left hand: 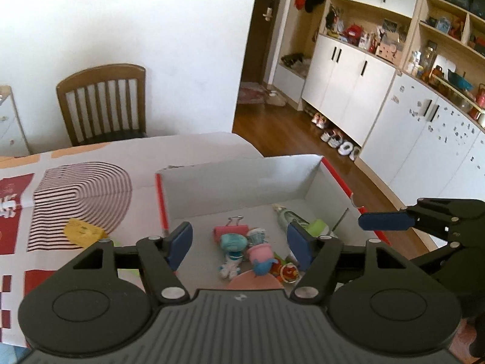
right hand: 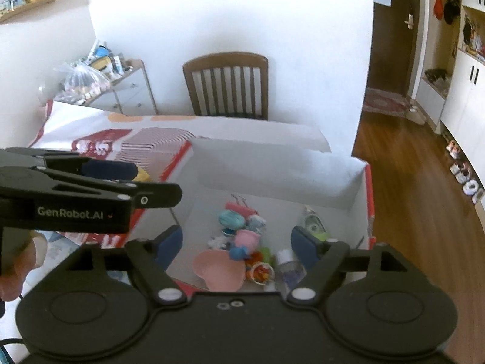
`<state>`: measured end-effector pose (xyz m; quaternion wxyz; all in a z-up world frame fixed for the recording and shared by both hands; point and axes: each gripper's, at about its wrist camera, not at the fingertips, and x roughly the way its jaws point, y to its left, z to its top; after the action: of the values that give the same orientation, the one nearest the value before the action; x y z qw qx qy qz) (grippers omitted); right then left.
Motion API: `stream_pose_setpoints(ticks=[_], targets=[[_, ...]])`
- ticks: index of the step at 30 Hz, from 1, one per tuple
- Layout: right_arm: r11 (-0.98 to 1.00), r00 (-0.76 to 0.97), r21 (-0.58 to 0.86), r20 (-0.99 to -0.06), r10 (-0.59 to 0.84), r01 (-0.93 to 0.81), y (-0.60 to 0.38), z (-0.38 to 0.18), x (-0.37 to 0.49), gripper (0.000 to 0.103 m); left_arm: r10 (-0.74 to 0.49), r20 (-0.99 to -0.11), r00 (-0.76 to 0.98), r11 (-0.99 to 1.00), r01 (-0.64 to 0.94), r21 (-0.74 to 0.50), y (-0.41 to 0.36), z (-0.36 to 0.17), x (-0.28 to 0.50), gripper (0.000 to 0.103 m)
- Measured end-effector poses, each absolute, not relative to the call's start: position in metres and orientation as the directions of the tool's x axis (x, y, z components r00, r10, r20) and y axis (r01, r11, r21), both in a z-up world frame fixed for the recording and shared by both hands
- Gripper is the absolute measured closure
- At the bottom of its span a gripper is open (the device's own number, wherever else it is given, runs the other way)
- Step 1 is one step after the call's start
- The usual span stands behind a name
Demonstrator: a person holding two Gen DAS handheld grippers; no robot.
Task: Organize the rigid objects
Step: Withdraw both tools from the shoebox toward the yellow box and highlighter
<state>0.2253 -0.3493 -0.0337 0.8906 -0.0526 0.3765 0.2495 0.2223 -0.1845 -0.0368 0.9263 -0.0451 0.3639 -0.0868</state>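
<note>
Several small rigid toys (left hand: 254, 251) of glossy coloured plastic lie heaped in the white cardboard box with red edges (left hand: 242, 182). Left gripper (left hand: 241, 241) and right gripper (right hand: 238, 247) hang above it, jaws apart, empty.

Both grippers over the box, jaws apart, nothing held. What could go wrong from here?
1. The right gripper and left gripper hang close together above the box; they may collide on the next reach.
2. The yellow piece outside the box lies partly behind the left gripper, so it is easy to miss.
3. The box stands at the table corner; a nudge might tip it off.
</note>
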Motion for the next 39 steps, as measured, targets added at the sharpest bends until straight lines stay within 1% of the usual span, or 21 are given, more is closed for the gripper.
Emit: stream_pose_setpoints(ticks=[1, 4, 12, 14, 15, 27, 32, 33, 35, 39], targets=[[0.868, 0.594, 0.096, -0.691, 0.411, -0.488, -0.347, -0.032, 0.223, 0.020, -0.189, -0.663, 0.725, 0.982, 0.125, -0.144, -0.181, -0.036, 0.219, 0.034], [0.862, 0.600, 0.098, -0.678, 0.424, -0.498, -0.336, -0.027, 0.217, 0.017, -0.180, -0.653, 0.736, 0.983, 0.113, -0.144, -0.167, -0.033, 0.210, 0.028], [0.852, 0.617, 0.079, -0.655, 0.436, -0.518, -0.297, -0.024, 0.203, 0.007, -0.151, -0.645, 0.749, 0.987, 0.075, -0.145, -0.115, -0.036, 0.197, 0.027], [0.849, 0.619, 0.082, -0.648, 0.443, -0.522, -0.285, -0.024, 0.201, 0.004, -0.142, -0.642, 0.753, 0.988, 0.064, -0.143, -0.102, -0.038, 0.197, 0.020], [0.847, 0.620, 0.085, -0.644, 0.448, -0.524, -0.278, -0.025, 0.200, 0.002, -0.139, -0.639, 0.757, 0.988, 0.059, -0.146, -0.095, -0.038, 0.196, 0.019], [0.824, 0.607, 0.062, -0.645, 0.464, -0.563, -0.199, -0.036, 0.195, 0.001, -0.153, -0.638, 0.755, 0.980, 0.034, -0.194, -0.008, -0.055, 0.205, 0.018], [0.826, 0.603, 0.040, -0.664, 0.442, -0.562, -0.166, -0.048, 0.198, 0.001, -0.136, -0.643, 0.753, 0.985, 0.035, -0.168, 0.014, -0.071, 0.213, 0.017], [0.828, 0.600, 0.038, -0.670, 0.437, -0.559, -0.161, -0.051, 0.199, 0.001, -0.130, -0.648, 0.750, 0.987, 0.034, -0.159, 0.017, -0.075, 0.216, 0.015], [0.832, 0.593, 0.038, -0.683, 0.426, -0.553, -0.152, -0.058, 0.202, 0.001, -0.120, -0.661, 0.741, 0.989, 0.035, -0.140, 0.023, -0.084, 0.224, 0.000], [0.838, 0.590, 0.013, -0.704, 0.395, -0.546, -0.134, -0.072, 0.211, 0.001, -0.132, -0.673, 0.728, 0.988, 0.041, -0.150, 0.031, -0.102, 0.239, 0.000]])
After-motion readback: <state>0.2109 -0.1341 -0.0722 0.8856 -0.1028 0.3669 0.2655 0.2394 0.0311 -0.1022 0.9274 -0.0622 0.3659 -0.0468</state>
